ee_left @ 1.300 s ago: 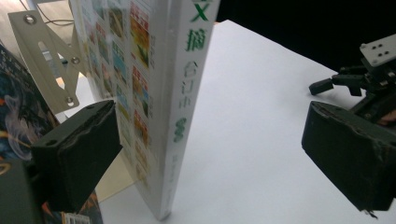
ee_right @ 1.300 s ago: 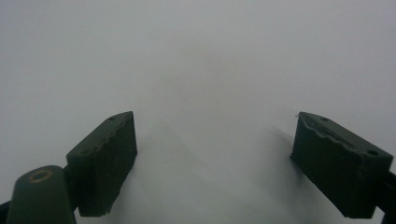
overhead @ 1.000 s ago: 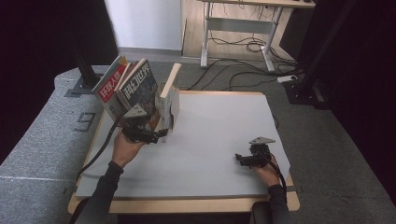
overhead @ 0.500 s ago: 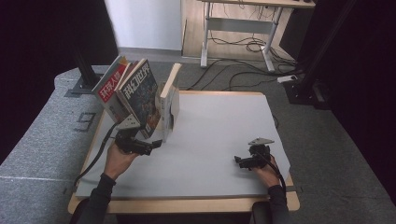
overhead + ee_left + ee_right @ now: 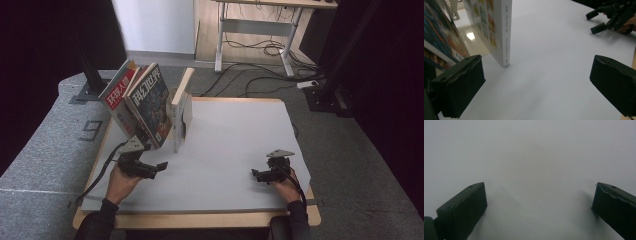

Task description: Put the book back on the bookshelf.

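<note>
white-spined book [image 5: 503,32] upright just beyond the wide-open, empty left tongs [image 5: 539,82]; right tongs [image 5: 539,205] open too

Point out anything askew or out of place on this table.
The two magazines lean steeply to the left against the wooden bookend instead of standing upright, while the white book beside them stands nearly straight. Nothing is spilled or visibly damaged.

— What's carrying everything?
— A wooden-edged table [image 5: 200,219] with a white sheet [image 5: 235,145] over its top
— And directly on it?
— At the far left, a wooden bookend [image 5: 181,102] standing upright, with magazines [image 5: 148,106] leaning beside it (tilted leftward), lower edges on the sheet
</note>
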{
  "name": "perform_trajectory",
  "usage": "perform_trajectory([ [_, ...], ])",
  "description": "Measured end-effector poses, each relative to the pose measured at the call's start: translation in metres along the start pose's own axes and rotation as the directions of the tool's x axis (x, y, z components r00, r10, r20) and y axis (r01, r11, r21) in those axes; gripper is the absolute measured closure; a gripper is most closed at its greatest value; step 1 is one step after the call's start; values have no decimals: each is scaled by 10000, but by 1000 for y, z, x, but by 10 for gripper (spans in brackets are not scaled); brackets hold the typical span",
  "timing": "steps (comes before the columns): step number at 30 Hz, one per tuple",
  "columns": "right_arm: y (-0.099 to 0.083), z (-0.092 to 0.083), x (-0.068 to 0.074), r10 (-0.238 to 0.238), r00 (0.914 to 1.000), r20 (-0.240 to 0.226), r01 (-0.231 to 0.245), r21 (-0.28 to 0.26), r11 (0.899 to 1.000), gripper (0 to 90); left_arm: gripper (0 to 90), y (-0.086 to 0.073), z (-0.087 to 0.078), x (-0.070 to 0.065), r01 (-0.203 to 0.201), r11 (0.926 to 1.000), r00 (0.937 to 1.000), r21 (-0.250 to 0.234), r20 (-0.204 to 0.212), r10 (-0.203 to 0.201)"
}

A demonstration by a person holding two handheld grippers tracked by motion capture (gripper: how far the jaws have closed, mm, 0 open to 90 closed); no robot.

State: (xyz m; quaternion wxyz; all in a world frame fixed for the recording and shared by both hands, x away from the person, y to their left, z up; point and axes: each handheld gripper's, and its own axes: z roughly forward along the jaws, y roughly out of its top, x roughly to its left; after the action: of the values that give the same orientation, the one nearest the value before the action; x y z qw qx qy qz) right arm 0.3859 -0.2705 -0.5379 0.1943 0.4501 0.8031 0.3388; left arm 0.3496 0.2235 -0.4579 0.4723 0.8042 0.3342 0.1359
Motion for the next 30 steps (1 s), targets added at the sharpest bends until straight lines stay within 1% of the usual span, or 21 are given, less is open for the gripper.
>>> perform_trajectory([
  [3,0,0,0,4,10000,8,-4,-16,10000,0,0,-11,5,4,106,9997,9999,222,66,-107],
  [4,0,0,0,2,10000,11,-2,-16,10000,0,0,-13,6,5,75,9996,10000,266,32,-76],
  [7,0,0,0,2,10000,14,-2,-11,10000,0,0,-21,9,9,189,9991,9998,381,8,-189],
  [9,0,0,0,9,10000,9,-9,-10,10000,0,0,-24,12,10,124,9984,9999,554,-113,-118],
  [13,0,0,0,7,10000,12,-7,-11,10000,0,0,-33,18,11,240,9969,9996,748,-151,-230],
  [18,0,0,0,8,10000,9,-8,-9,10000,0,0,-39,27,9,17,9925,9997,1224,-255,14],
  [23,0,0,0,7,10000,14,-7,-10,10000,0,0,-46,41,6,-218,9817,9994,1891,-238,268],
  [25,0,0,0,6,10000,12,-6,-8,10000,0,0,-49,46,5,-304,9781,9990,2061,-244,362],
  [26,0,0,0,4,10000,13,-4,-8,10000,0,0,-50,48,5,-355,9754,9988,2175,-261,421],
  [27,0,0,0,6,10000,14,-5,-9,10000,0,0,-52,51,5,-392,9712,9985,2351,-291,474],
  [28,0,0,0,3,10000,13,-3,-17,10000,0,0,-51,53,5,-321,9672,9988,2521,-266,401],
  [30,0,0,0,1,10000,14,-1,-21,10000,0,0,-51,54,7,-163,9648,9994,2624,-243,235],
])
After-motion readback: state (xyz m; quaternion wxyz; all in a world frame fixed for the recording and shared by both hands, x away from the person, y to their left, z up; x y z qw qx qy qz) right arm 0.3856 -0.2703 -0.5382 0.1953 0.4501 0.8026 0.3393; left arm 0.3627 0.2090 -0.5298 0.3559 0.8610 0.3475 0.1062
